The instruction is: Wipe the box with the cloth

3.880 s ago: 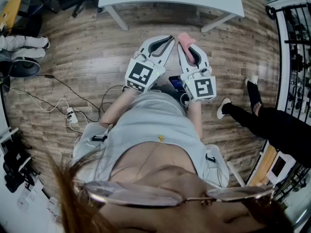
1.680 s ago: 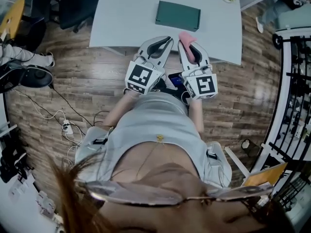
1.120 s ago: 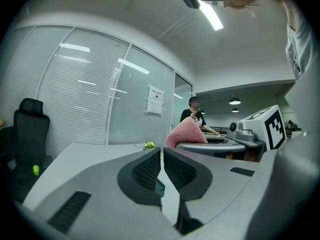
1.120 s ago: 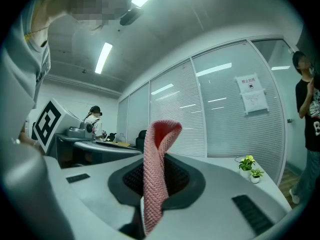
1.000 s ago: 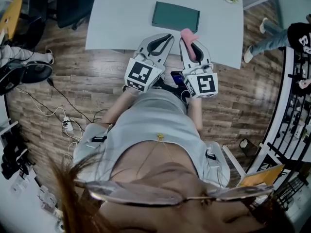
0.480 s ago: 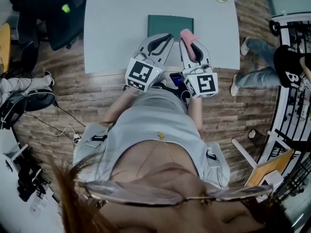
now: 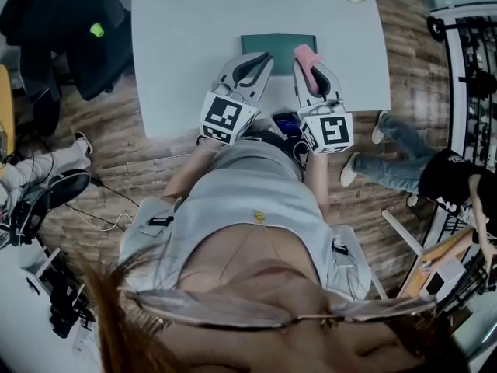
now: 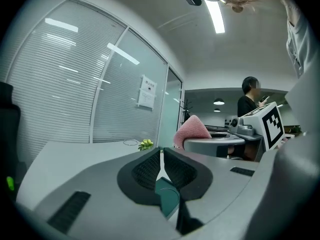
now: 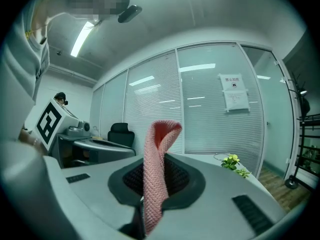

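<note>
The left gripper (image 7: 261, 56) is held empty, jaws closed together, over the near edge of the table (image 7: 178, 45). The green box (image 7: 278, 43) lies flat just beyond the tips, untouched, so all the wiping is judged to remain. The pink cloth (image 7: 304, 52) is clamped in the right gripper (image 7: 311, 61), whose own view shows the cloth upright but no box
</note>
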Available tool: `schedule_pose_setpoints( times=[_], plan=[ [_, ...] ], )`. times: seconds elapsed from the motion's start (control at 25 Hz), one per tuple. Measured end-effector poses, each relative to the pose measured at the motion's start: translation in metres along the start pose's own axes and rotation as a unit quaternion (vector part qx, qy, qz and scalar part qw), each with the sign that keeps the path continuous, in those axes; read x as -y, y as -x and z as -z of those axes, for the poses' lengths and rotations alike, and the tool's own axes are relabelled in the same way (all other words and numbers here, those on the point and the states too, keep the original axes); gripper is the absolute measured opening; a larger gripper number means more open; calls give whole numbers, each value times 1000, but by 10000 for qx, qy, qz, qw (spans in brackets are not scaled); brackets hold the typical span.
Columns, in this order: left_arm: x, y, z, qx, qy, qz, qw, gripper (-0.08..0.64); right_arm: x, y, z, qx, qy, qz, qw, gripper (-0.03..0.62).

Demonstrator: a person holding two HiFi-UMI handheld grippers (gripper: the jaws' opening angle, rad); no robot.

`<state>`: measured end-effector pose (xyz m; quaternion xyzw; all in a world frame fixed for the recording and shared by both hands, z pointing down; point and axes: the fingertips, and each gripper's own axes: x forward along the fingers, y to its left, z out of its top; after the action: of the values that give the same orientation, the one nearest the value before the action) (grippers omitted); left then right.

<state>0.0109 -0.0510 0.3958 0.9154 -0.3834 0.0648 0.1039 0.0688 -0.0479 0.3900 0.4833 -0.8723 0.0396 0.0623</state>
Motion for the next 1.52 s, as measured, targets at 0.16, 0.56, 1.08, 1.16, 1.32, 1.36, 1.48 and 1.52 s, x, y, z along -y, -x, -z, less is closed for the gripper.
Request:
schedule_pose_setpoints(
  times=[0.16,0.56,1.08,1.16,1.32,1.36,1.48,1.52],
  plan=[
    [-13,0,11,-107,-15,56,9999,43,5,-6,10,-95,-2,216,9997,43],
    [-32,-2,28,-287,98,-238,9993,43,24,-9,21,-268,47,187,9995,43],
    [-39,3,60,-425,201,-602,9971,44,47,-24,39,-552,-42,-217,9982,44],
    [-43,6,72,-559,219,-619,9963,62,46,-28,43,-627,59,-207,9978,44],
    [-48,5,99,-914,275,-568,9938,127,51,-32,54,-822,250,-116,9962,44],
    [-49,4,106,-1002,273,-546,9931,134,53,-33,57,-870,271,-75,9958,44],
    [-54,1,128,-1291,328,-473,9900,174,59,-36,67,-992,254,50,9947,44],
    [-55,1,135,-1385,362,-453,9887,186,61,-36,70,-1042,234,93,9942,44]
  ],
)
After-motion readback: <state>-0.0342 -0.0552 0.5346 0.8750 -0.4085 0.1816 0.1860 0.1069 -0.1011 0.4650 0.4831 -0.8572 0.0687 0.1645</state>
